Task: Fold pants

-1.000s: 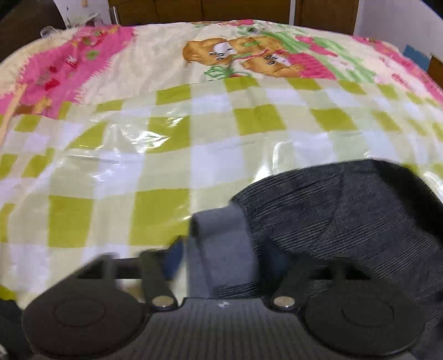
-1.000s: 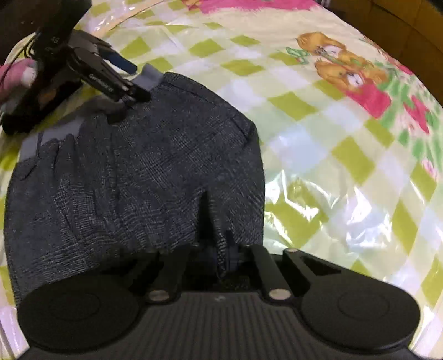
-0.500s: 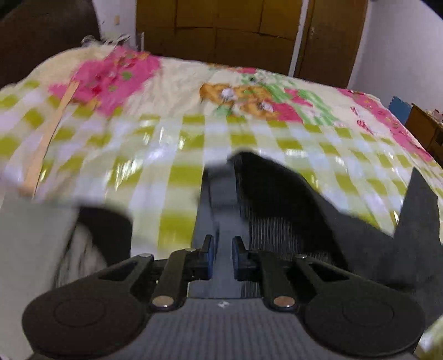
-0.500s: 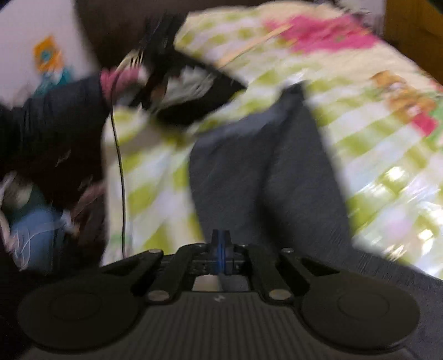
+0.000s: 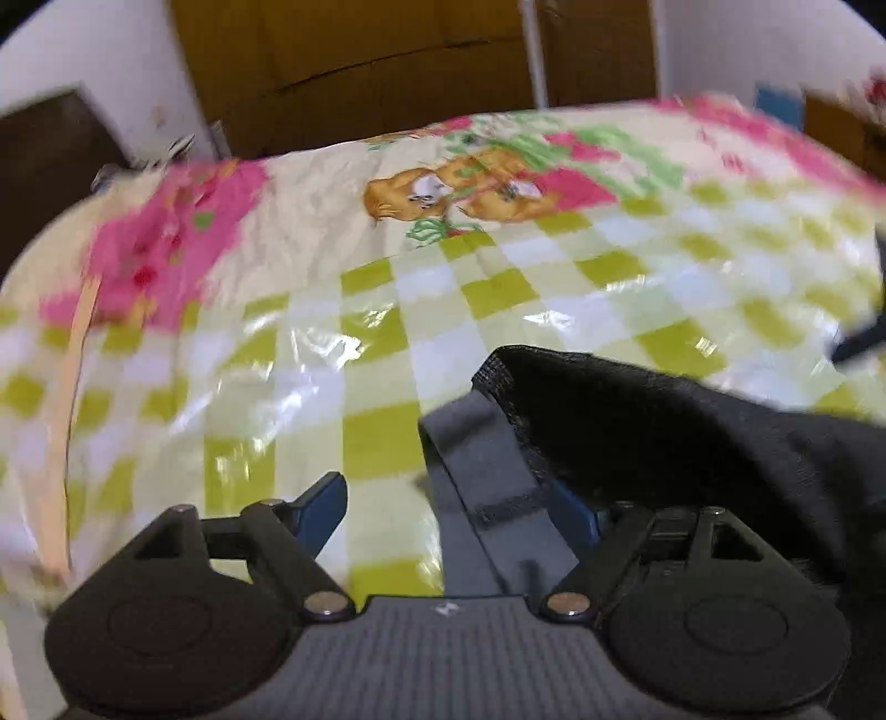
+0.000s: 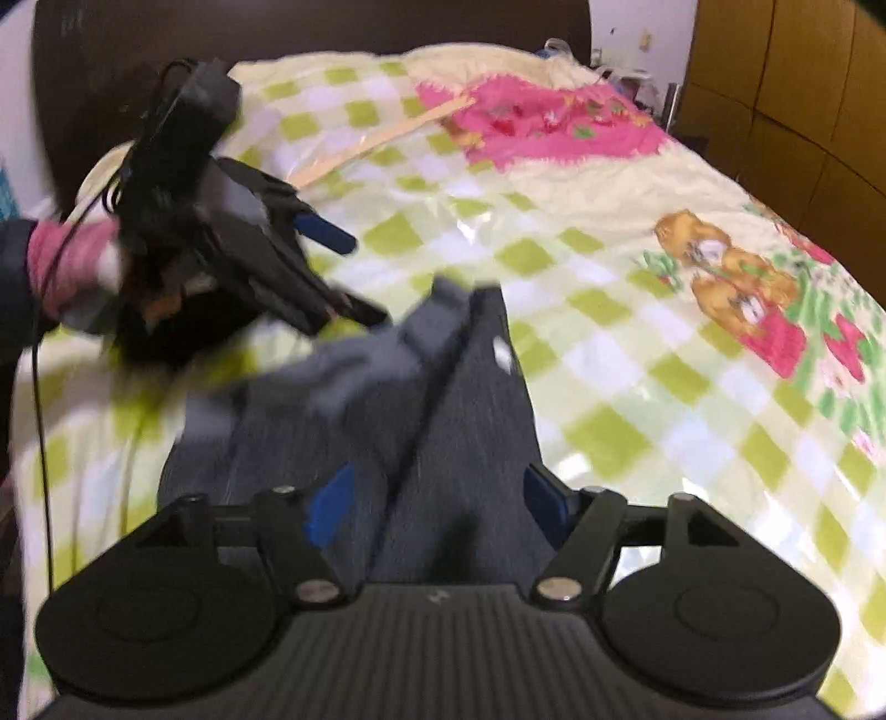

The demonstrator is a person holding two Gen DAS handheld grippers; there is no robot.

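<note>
The dark grey pants point(image 6: 443, 421) lie on the checked bed cover, folded along a lengthwise crease. The grey waistband point(image 5: 487, 476) and dark fabric point(image 5: 664, 443) show in the left wrist view. My left gripper point(image 5: 448, 509) is open, its blue-padded fingers spread either side of the waistband, which lies between them. It also shows in the right wrist view point(image 6: 343, 277), at the waistband end. My right gripper point(image 6: 437, 498) is open, with the pants fabric lying between its spread fingers.
The bed cover point(image 5: 310, 343) has green-and-white checks, pink patches and a bear print point(image 5: 459, 188), under shiny plastic. A thin wooden stick point(image 5: 72, 387) lies at the left. Wooden wardrobe doors point(image 5: 387, 66) stand behind the bed. A dark headboard point(image 6: 277, 33) is at the far side.
Both grippers were shut on the pants and lifted them half a second ago. Now both are open and the pants lie folded on the bed.
</note>
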